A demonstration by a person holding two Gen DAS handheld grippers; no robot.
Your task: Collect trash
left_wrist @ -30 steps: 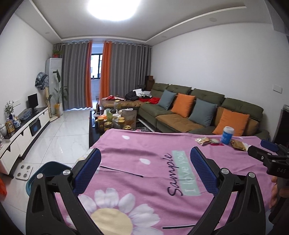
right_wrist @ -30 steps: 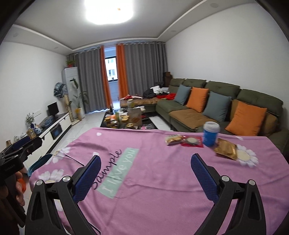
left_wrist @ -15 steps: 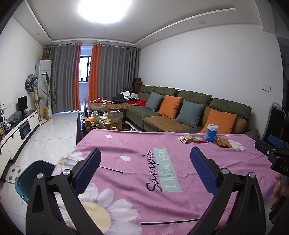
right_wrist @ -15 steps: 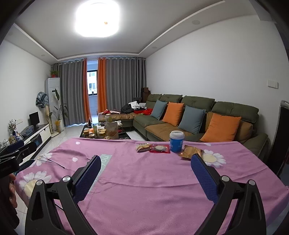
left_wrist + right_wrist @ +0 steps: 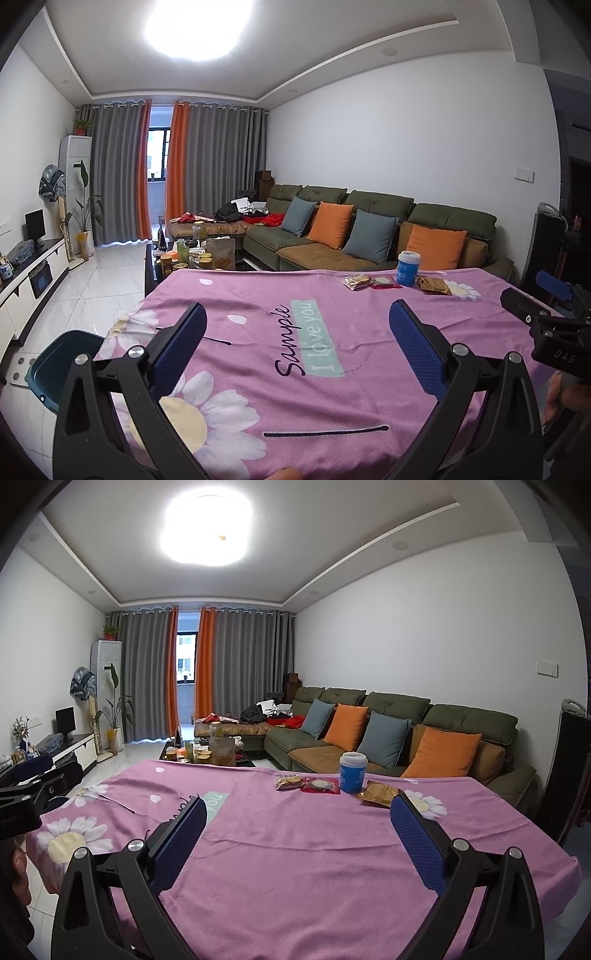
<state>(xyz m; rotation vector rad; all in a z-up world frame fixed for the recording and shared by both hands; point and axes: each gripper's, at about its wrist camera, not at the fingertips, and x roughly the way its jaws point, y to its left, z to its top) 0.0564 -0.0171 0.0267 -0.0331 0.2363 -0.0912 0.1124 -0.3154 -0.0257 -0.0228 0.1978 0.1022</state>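
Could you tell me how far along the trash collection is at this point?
Nothing looks collected yet. The blue cup, clear snack packet, red packet and gold wrapper all lie on the pink tablecloth. The left gripper and right gripper hold nothing, jaws wide apart. All four remain, presumably bound for the teal bin.

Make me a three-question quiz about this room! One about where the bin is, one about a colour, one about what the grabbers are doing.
1. Where is the teal bin?
A. On the floor left of the table
B. On the sofa
C. On the pink cloth

2. What colour is the cup among the wrappers?
A. Red
B. Blue
C. Yellow

3. What are the left hand-held gripper and right hand-held gripper doing?
A. Squeezing a wrapper
B. Holding the cup
C. Open, holding nothing

Answers: 1 A, it sits on the tiles beside the table edge. 2 B, blue body with a pale lid. 3 C, the fingers stand wide apart over bare cloth.
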